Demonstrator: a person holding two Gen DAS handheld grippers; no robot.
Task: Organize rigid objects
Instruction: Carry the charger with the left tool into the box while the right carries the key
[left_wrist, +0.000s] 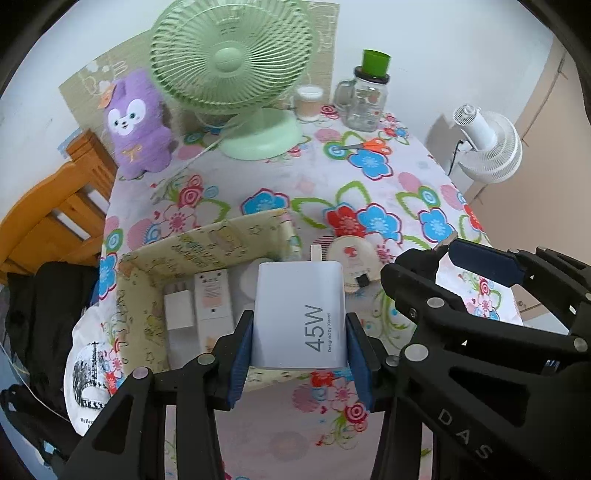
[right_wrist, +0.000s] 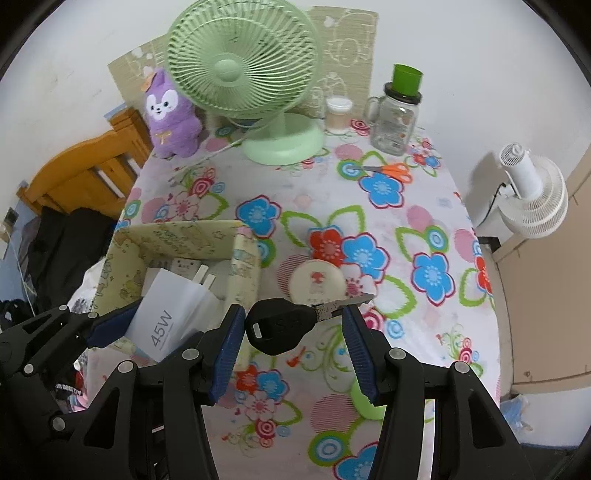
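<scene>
My left gripper (left_wrist: 299, 354) is shut on a white 45W charger (left_wrist: 301, 314) and holds it over the near right corner of the yellow patterned box (left_wrist: 218, 236). The charger also shows in the right wrist view (right_wrist: 170, 314), above the box (right_wrist: 184, 236). The box holds a small white plug (left_wrist: 179, 310) and a white remote-like device (left_wrist: 213, 302). My right gripper (right_wrist: 293, 325) holds a black-headed key (right_wrist: 284, 323) between its pads, blade pointing right, above the tablecloth. A round cream compact (right_wrist: 317, 282) lies just beyond it.
A green desk fan (right_wrist: 240, 70), a purple plush toy (right_wrist: 170, 114), a small lidded jar (right_wrist: 338, 112), a glass mug jar with a green cup on top (right_wrist: 395, 118) and orange scissors (right_wrist: 388, 170) stand at the back. A white fan (right_wrist: 532, 199) is off the table's right.
</scene>
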